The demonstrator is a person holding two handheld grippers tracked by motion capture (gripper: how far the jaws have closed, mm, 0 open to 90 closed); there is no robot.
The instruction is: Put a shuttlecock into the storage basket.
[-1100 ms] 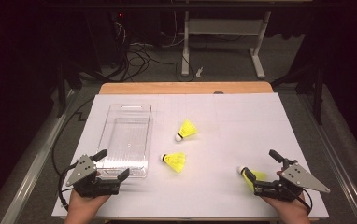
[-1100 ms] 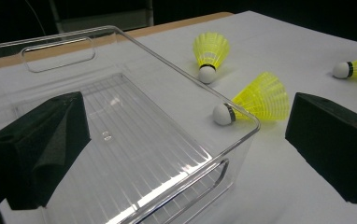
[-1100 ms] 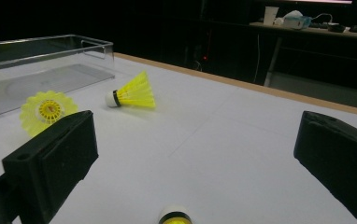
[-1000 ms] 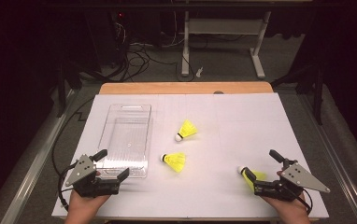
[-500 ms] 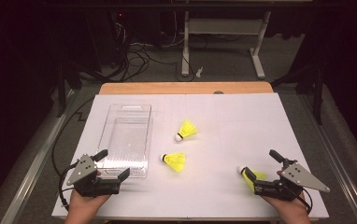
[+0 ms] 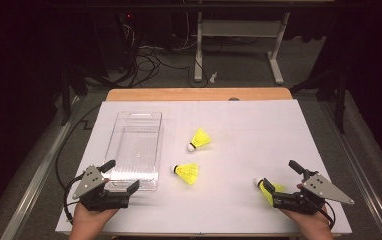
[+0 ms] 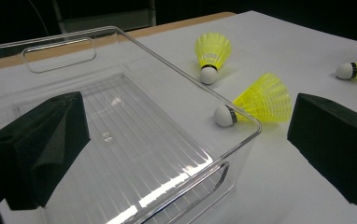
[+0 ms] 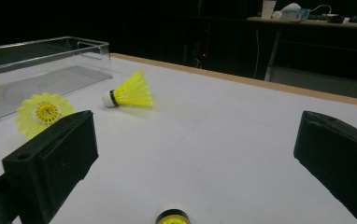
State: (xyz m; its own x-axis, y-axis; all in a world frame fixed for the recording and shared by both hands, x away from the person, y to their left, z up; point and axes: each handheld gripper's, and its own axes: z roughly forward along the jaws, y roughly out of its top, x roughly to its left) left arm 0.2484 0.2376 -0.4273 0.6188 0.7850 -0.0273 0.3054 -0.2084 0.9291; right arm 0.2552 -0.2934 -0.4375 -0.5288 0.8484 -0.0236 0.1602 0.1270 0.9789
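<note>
Yellow shuttlecock (image 6: 268,190) between wide-open right claw (image 6: 279,184)

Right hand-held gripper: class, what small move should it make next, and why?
Probably ease the right hand-held gripper forward and close on the nearest shuttlecock. Its jaws stand open with that shuttlecock's cork tip lying between them, ungrasped, and the clear bin is empty, two more shuttlecocks lying loose on the table.

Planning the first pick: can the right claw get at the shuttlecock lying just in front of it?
Probably yes. The right claw stands open, the nearest shuttlecock lies between its jaws on bare white table, and nothing blocks it.
</note>
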